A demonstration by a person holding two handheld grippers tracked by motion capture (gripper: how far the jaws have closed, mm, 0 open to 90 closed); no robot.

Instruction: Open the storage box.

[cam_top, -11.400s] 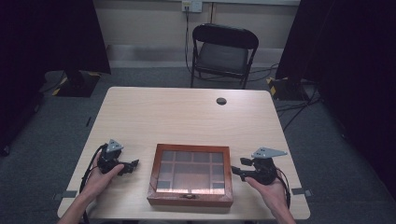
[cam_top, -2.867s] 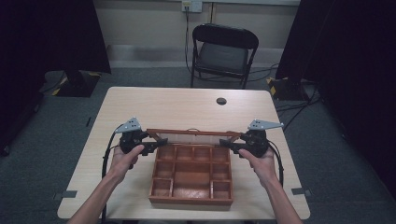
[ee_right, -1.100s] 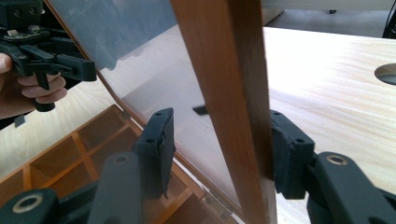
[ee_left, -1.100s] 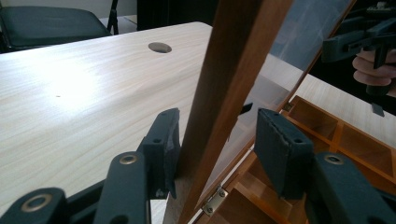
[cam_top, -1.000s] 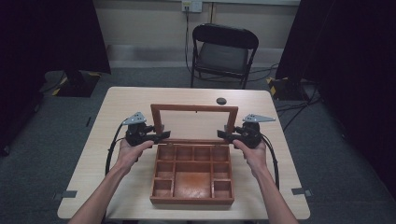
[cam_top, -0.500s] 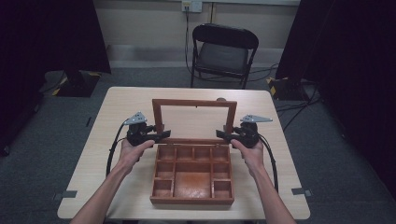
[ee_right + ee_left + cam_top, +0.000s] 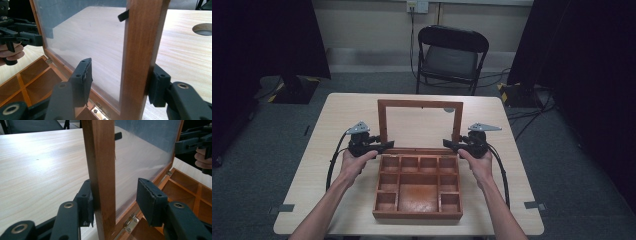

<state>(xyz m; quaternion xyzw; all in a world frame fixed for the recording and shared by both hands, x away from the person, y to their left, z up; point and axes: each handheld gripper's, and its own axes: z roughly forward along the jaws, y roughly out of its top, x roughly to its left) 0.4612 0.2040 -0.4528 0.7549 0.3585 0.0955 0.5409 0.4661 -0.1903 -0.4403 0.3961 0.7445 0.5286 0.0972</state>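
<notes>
I see the left gripper (image 7: 113, 202) and right gripper (image 7: 120, 82) each straddling a lid (image 7: 420, 105) post, jaws apart; the right's just widened. Open box (image 7: 417, 212) on the table (image 7: 317, 165). A chair (image 7: 451, 55) beyond; dark room edges unreadable.

The pale, rectangular wood-grain surface (image 7: 337, 145) in front of me is carrying one thing: an open reddish-brown wooden box with small compartments (image 7: 417, 187), which is sitting near my edge, about midway between the two sides. Its glass-paned lid (image 7: 419, 125) is standing upright at the far side. Beyond the lid, a round dark hole (image 7: 203, 29) is showing in the surface.
</notes>
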